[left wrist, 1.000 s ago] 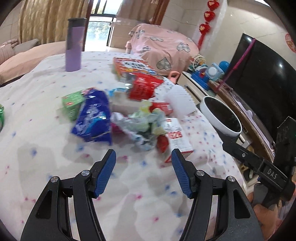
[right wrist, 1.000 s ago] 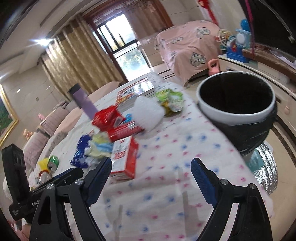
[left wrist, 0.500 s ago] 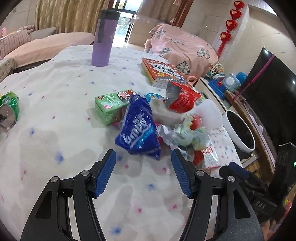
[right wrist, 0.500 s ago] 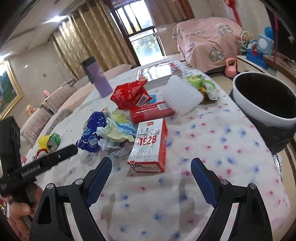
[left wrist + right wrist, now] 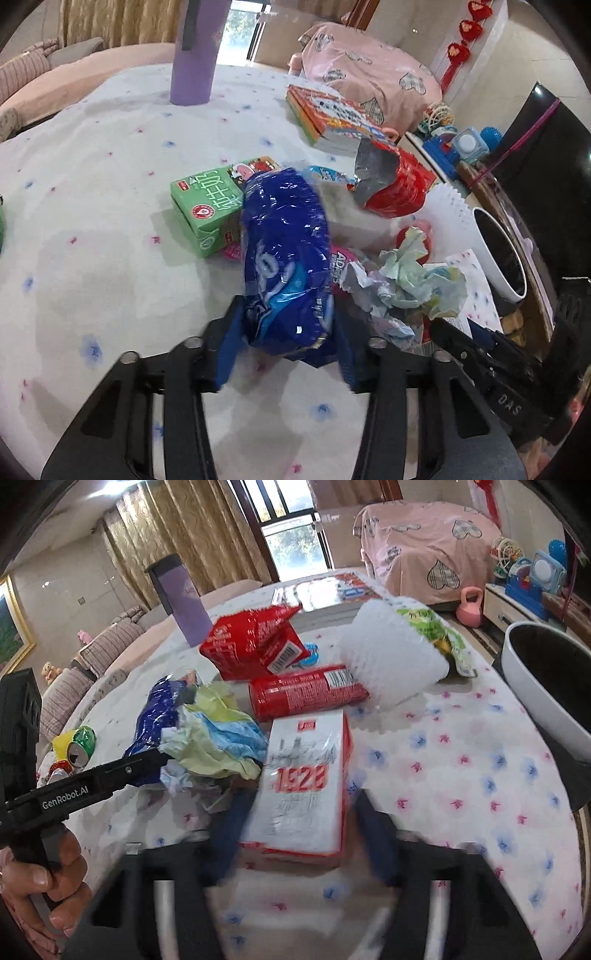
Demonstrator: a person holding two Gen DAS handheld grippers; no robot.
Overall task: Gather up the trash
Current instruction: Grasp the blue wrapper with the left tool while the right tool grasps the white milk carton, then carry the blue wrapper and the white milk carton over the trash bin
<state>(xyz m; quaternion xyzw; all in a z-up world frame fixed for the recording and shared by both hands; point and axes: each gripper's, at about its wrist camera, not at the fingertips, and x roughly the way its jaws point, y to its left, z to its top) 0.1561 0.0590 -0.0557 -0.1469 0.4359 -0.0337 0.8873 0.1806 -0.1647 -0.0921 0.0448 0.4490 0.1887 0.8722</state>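
A pile of trash lies on the white dotted tablecloth [image 5: 92, 229]. My left gripper [image 5: 286, 347] has its fingers on both sides of the near end of a blue snack bag [image 5: 284, 258], touching it. My right gripper [image 5: 299, 830] has its blurred fingers on both sides of a white and red "1928" box [image 5: 306, 775], close to its edges. Around them lie crumpled paper [image 5: 402, 284], a green carton [image 5: 210, 199], a red foil bag [image 5: 255, 642], a red can [image 5: 306, 692] and white foam wrap [image 5: 391, 657]. The white bin [image 5: 546, 686] stands off the table's right edge.
A purple tumbler [image 5: 194, 48] and a stack of books [image 5: 332, 114] stand at the far side. Crushed cans [image 5: 75, 746] lie at the left. A green snack bag [image 5: 443, 638] lies behind the foam wrap. A sofa, a covered chair and a TV surround the table.
Both grippers moved forward and narrowed. The left now brackets the blue bag; the right now brackets the 1928 box, both of which were ahead of the open fingers before.
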